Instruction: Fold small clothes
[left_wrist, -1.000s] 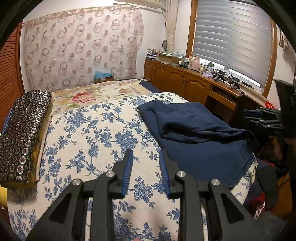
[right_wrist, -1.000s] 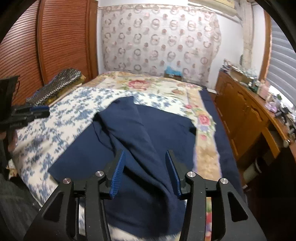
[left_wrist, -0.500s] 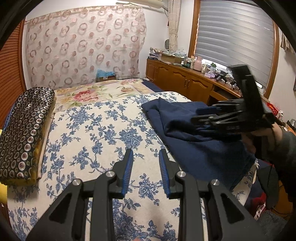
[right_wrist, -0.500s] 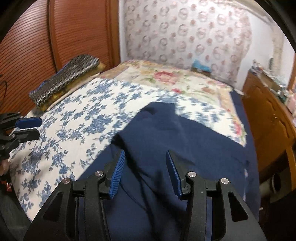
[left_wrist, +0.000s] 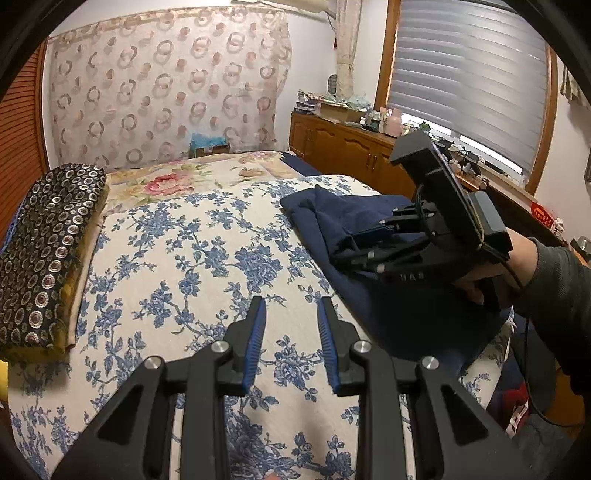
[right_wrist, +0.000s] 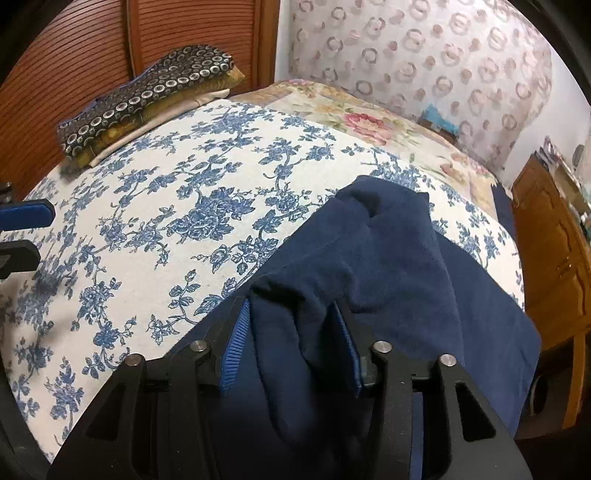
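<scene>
Navy garment (right_wrist: 399, 266) lies crumpled on the bed (right_wrist: 155, 236), at the edge on the right hand's side, long axis running away from the right gripper (right_wrist: 291, 343). Its fingers are closing with a raised fold between them; whether the pads already bite is hard to tell. Left gripper (left_wrist: 290, 343) is narrow and empty over bare bedspread, well apart from the cloth. Garment's near hem is hidden under the right gripper's body.

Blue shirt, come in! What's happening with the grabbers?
Right gripper closing on navy garment fold. Left gripper empty over floral bedspread. Nothing blocking.
</scene>
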